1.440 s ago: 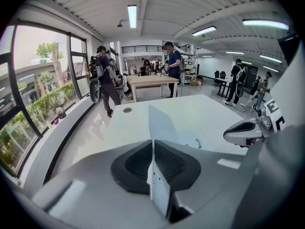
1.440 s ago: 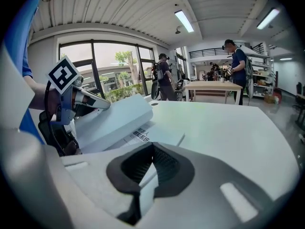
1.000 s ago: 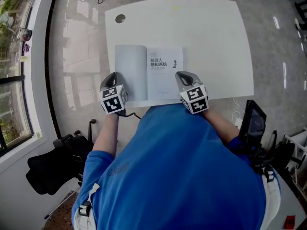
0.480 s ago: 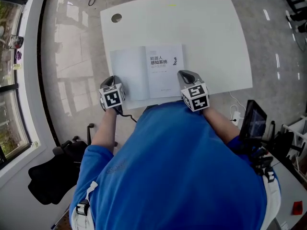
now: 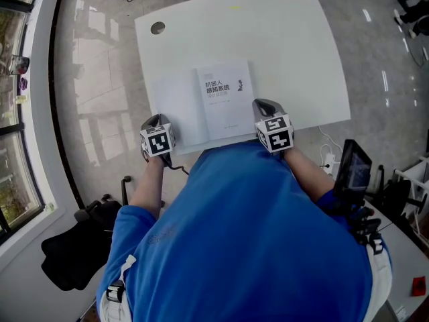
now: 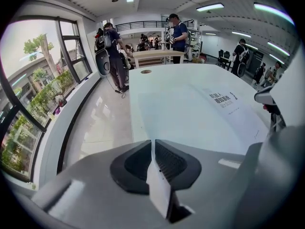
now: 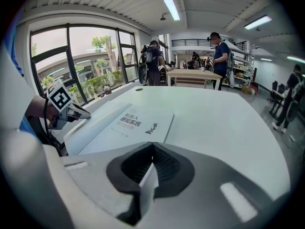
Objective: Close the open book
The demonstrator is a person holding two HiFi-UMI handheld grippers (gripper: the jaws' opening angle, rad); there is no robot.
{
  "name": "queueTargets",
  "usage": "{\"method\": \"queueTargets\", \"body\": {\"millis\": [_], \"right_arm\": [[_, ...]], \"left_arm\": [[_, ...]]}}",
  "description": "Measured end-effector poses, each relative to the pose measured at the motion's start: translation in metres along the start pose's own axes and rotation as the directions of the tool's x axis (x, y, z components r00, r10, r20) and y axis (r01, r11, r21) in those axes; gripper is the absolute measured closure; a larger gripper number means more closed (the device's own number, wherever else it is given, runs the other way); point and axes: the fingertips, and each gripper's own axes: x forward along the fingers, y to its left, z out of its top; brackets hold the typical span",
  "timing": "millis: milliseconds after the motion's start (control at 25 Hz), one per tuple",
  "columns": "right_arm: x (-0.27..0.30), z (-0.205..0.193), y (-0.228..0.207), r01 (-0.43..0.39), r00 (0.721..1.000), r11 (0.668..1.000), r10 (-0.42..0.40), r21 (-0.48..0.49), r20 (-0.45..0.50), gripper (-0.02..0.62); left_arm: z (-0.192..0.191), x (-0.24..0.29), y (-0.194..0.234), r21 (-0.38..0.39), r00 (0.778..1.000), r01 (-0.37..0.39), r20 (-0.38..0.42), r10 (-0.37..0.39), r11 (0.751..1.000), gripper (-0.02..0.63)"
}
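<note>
An open book (image 5: 201,104) lies flat on the white table (image 5: 295,39), close to the near edge. Its left page is blank and its right page carries a few lines of dark print. The left gripper (image 5: 154,119) sits at the book's near left corner, and the right gripper (image 5: 263,103) just beside its near right corner; whether either touches the paper cannot be told. A person in a blue shirt (image 5: 234,233) holds both. A round hole (image 5: 157,27) marks the table's far left corner.
</note>
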Motion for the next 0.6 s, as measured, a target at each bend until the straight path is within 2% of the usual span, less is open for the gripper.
{"method": "queueTargets", "body": {"millis": [80, 120, 280, 320, 400, 600], "right_arm": [[0.001, -0.003, -0.005, 0.012, 1.000, 1.000, -0.012, 0.011, -0.010, 0.592], [0.002, -0.004, -0.006, 0.015, 1.000, 1.000, -0.015, 0.018, -0.016, 0.591], [0.008, -0.008, -0.010, 0.015, 0.999, 0.998, -0.013, 0.062, -0.036, 0.584], [0.009, -0.008, -0.010, 0.014, 0.999, 0.997, -0.011, 0.075, -0.039, 0.548], [0.012, -0.012, -0.009, 0.003, 0.999, 0.995, 0.002, 0.098, -0.052, 0.520], [0.019, -0.020, -0.007, -0.021, 0.995, 0.985, 0.037, 0.173, -0.091, 0.515]], "left_arm": [[-0.003, -0.003, -0.002, 0.011, 1.000, -0.001, 0.000, 0.001, 1.000, 0.572], [-0.004, -0.004, -0.003, 0.022, 1.000, -0.005, 0.002, 0.005, 1.000, 0.599], [-0.006, -0.006, -0.006, 0.047, 1.000, -0.018, 0.002, 0.018, 0.999, 0.600], [-0.006, -0.006, -0.006, 0.044, 1.000, -0.016, 0.006, 0.016, 0.999, 0.599], [-0.006, -0.007, -0.005, 0.038, 1.000, -0.012, 0.016, 0.012, 0.999, 0.600], [-0.005, -0.010, -0.006, 0.050, 0.999, 0.002, 0.034, -0.004, 0.999, 0.600]]}}
